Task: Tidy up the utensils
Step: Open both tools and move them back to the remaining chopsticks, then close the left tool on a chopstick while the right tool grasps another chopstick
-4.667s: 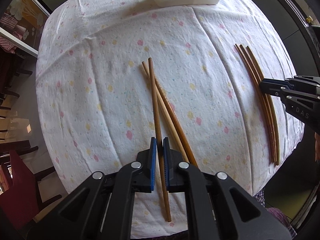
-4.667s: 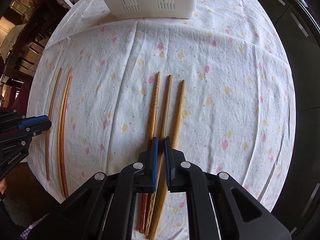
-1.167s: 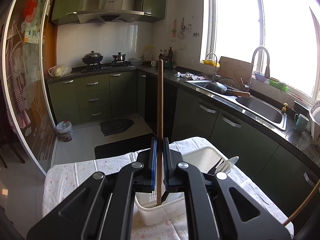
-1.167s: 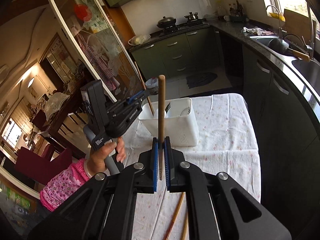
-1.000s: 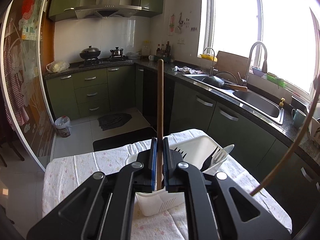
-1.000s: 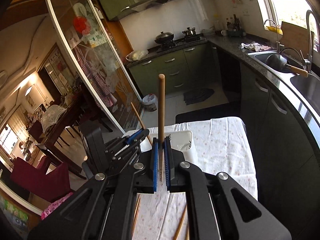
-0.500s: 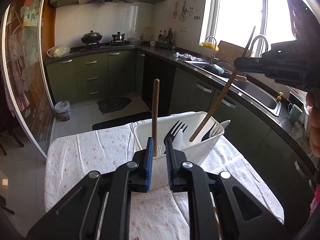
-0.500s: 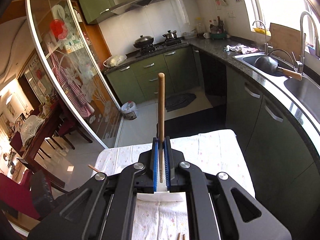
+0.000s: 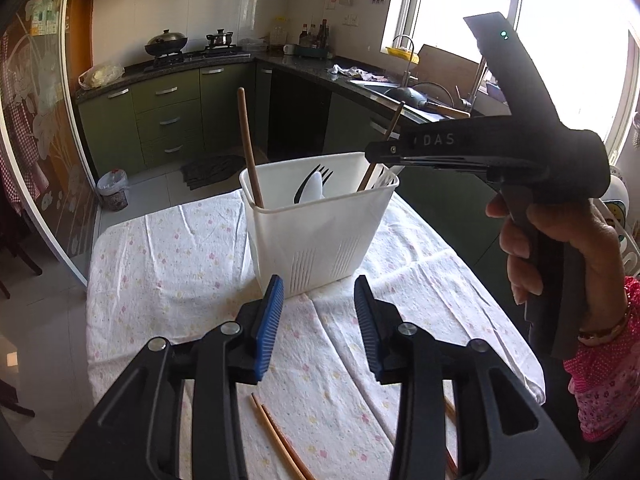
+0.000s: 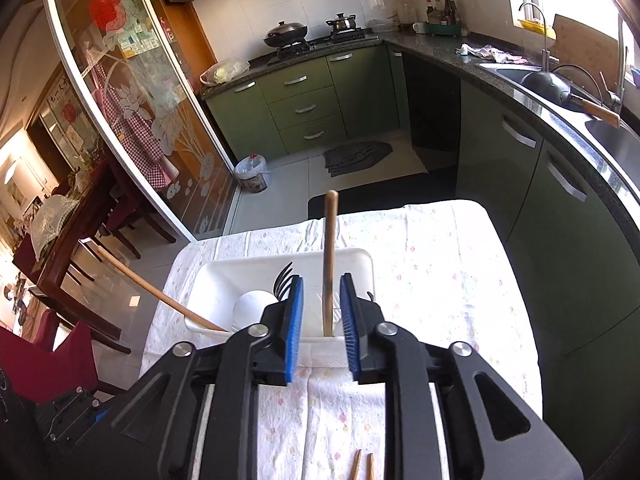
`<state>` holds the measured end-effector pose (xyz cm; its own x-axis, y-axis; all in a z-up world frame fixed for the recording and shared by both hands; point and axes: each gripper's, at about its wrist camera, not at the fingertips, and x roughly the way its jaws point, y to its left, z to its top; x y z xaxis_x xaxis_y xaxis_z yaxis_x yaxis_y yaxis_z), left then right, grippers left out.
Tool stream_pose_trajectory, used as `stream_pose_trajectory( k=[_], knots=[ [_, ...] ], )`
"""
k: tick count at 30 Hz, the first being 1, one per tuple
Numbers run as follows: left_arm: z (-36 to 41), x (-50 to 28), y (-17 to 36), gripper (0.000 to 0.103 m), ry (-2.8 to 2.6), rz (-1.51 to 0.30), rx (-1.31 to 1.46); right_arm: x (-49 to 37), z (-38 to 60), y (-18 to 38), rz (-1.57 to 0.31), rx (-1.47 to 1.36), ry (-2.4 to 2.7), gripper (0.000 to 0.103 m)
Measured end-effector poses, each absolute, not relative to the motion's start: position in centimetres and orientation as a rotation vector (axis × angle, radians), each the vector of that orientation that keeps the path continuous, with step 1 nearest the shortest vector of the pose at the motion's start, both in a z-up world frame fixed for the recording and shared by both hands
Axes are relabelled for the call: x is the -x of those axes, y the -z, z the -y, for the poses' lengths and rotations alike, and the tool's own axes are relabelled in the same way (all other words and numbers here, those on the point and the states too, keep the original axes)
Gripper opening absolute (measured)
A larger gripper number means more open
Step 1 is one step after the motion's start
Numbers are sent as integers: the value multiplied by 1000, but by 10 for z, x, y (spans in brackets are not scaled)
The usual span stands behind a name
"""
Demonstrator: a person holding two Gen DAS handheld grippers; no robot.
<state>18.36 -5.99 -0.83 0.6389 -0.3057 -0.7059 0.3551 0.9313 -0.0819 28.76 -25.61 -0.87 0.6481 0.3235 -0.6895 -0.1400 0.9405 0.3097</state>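
Both tools have their blue pads spread wide and hold nothing. The left tool [image 9: 318,316] sits low over the worktop [image 9: 168,264] with the flowery cloth, just in front of the white basket [image 9: 320,224]. The right tool [image 10: 321,322] is up over the basket [image 10: 224,276], with one chopstick [image 10: 329,264] standing loose between its pads. That stick leans in the right side of the basket. Another chopstick [image 9: 249,148] leans in the left corner. A black fork [image 9: 310,182] and a white spoon [image 10: 252,306] stand inside too. More chopsticks [image 9: 280,440] lie flat on the cloth near the left tool.
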Motion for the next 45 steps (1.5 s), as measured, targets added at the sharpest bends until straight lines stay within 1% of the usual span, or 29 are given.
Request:
stream_pose_trajectory(
  k=[5,8,13,16,22,24,27,34,38,39,40,41,42,43,44,45],
  knots=[
    [59,-177,30,35,325,-956,-121,-240,274,-4,-788,-251,-315,25],
    [53,-173,53,36,276,-1110,-139,-204,288,-11,-768,-243,-352,25],
    [30,-167,103,35,190,-1381,-86,-152,302,1,-805,-203,-389,25],
    [20,-165,128,34,174,-1495,-32,-133,309,15,-849,-193,-404,25],
    [19,-162,148,33,116,-1550,-48,-120,325,35,-905,-225,-417,25],
    [18,-161,152,32,90,-1555,-59,-118,329,37,-904,-233,-416,28],
    [15,-160,156,31,66,-1563,-58,-115,334,40,-910,-236,-423,29],
    [6,-164,170,31,35,-1595,-6,-117,328,42,-930,-228,-432,29],
    [16,-170,175,31,33,-1593,-44,-122,320,50,-976,-211,-431,29],
    [19,-170,175,26,36,-1588,-59,-124,316,55,-1006,-200,-436,29],
    [21,-170,177,13,33,-1583,-74,-127,312,61,-1044,-191,-443,29],
    [21,-170,178,8,37,-1585,-68,-130,308,68,-1085,-181,-446,30],
    [23,-173,178,8,43,-1589,-65,-134,303,75,-1129,-158,-446,34],
    [24,-173,178,7,54,-1590,-67,-137,298,83,-1168,-140,-447,43],
    [24,-172,179,7,63,-1590,-60,-139,294,90,-1201,-122,-443,46],
    [28,-174,178,6,70,-1593,-53,-142,288,97,-1233,-89,-435,46]
  ],
)
